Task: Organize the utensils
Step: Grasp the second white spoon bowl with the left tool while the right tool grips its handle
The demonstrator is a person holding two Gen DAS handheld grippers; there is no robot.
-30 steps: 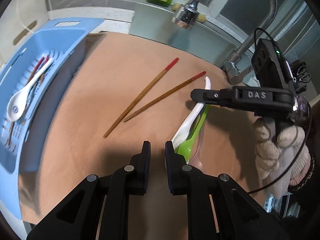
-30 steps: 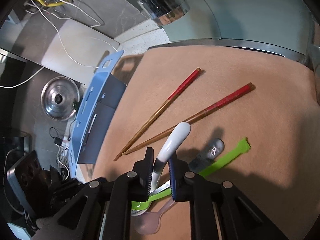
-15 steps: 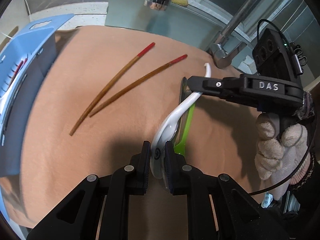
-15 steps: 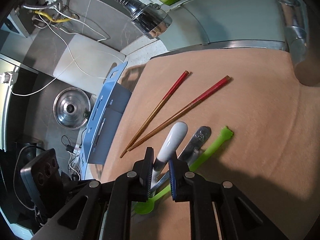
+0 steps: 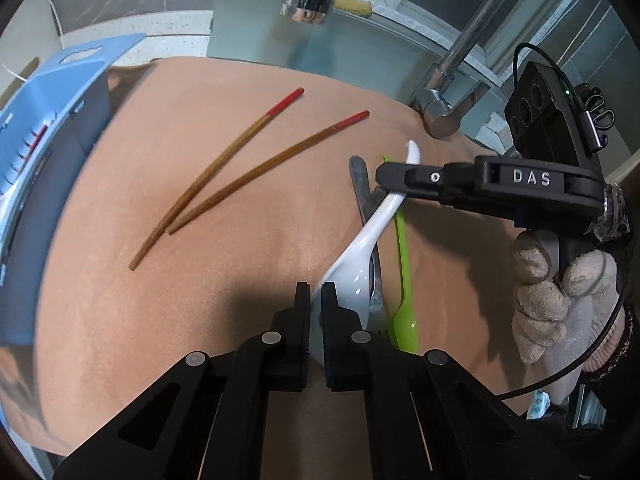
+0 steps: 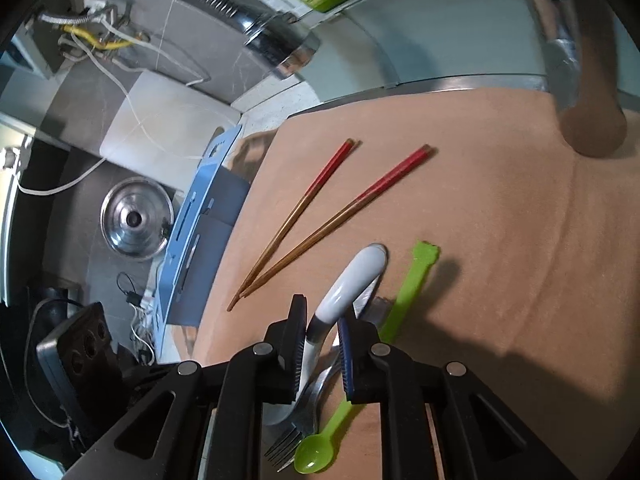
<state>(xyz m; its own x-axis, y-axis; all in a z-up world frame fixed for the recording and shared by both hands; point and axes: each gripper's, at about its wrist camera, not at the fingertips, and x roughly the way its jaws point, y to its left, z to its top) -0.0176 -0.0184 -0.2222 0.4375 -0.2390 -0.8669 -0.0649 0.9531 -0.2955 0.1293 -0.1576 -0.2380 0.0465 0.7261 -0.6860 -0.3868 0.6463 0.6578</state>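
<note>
Both claws' grips hide parts of the white spoon [image 5: 372, 224].

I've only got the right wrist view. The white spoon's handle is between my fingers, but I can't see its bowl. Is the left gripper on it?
Observer: Yes. The left wrist view shows the left gripper with its fingers shut on the rim of the white spoon's bowl.
Operator: Is the bowl resting on the fork?
Observer: It lies across the metal fork's neck. I cannot tell whether they touch.
Operator: Anything in the blue basket?
Observer: The blue basket shows its slotted inside from that view, with something red in it, too blurred to name.
</note>
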